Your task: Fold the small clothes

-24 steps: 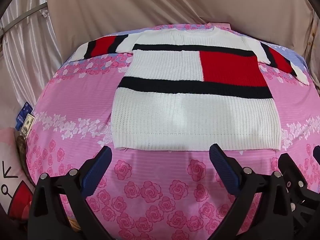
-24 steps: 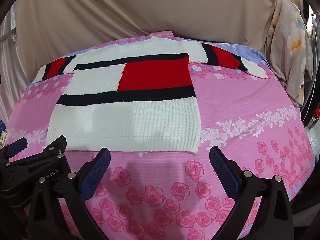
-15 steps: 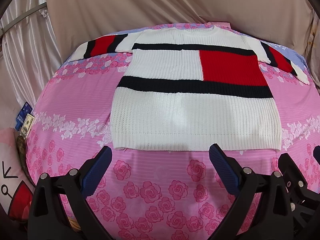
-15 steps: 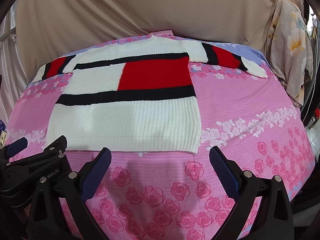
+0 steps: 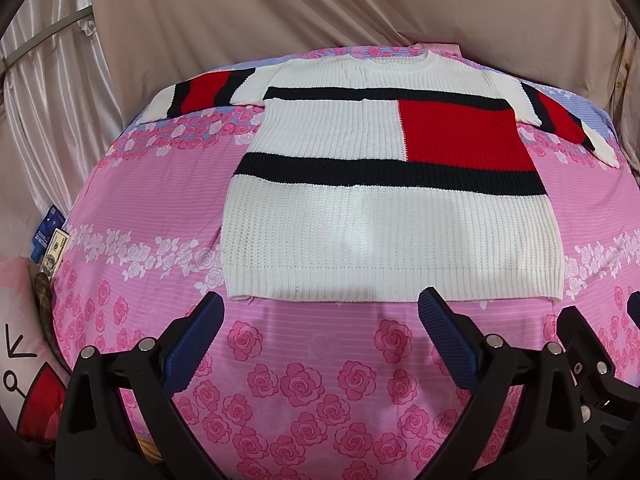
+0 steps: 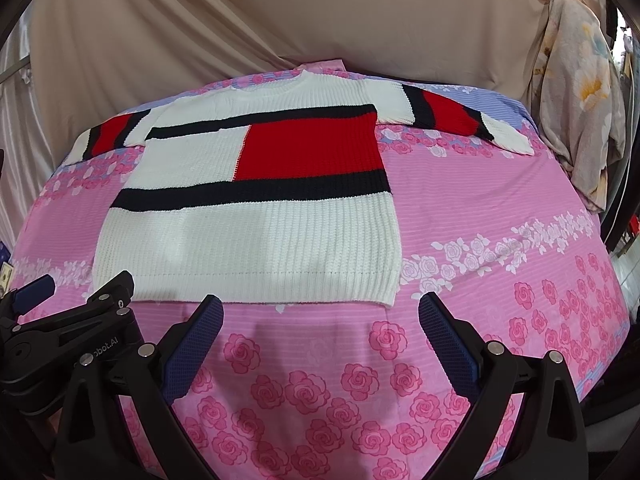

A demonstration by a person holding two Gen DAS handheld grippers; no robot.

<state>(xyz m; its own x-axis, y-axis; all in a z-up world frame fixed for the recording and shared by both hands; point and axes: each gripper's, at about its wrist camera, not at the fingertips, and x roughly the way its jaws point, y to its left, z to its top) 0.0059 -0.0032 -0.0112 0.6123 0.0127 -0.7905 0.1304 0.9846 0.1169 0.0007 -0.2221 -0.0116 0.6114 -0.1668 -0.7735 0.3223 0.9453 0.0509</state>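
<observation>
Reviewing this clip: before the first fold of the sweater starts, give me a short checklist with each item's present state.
1. Sweater lies flat, front up: ok.
2. Both sleeves spread outward, left sleeve, right sleeve: ok.
3. Left gripper open, holding nothing: ok.
4. Right gripper open, holding nothing: ok.
5. Hem straight, unwrinkled, just beyond both grippers: ok.
6. Anything trapped under the sweater on the bedsheet: cannot tell.

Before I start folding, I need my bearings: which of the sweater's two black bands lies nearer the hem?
The wider black band on the sweater, running below the red block. The thinner band crosses near the collar.
</observation>
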